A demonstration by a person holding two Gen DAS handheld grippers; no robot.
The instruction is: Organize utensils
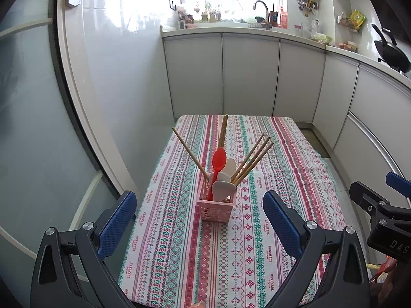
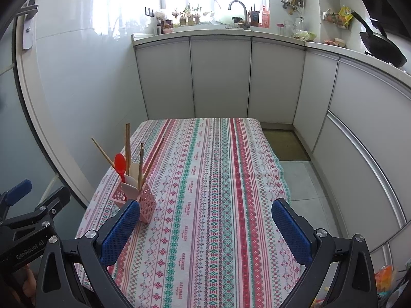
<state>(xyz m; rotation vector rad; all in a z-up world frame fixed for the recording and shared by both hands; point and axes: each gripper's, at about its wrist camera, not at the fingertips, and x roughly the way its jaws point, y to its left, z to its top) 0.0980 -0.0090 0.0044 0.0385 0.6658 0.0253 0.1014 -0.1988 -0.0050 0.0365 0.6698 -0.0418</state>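
Both grippers — left (image 1: 200, 220), right (image 2: 205, 228) — gape empty; the pink lattice plastic holder (image 1: 216, 209) looks full, so sorting seems finished — next, withdraw.
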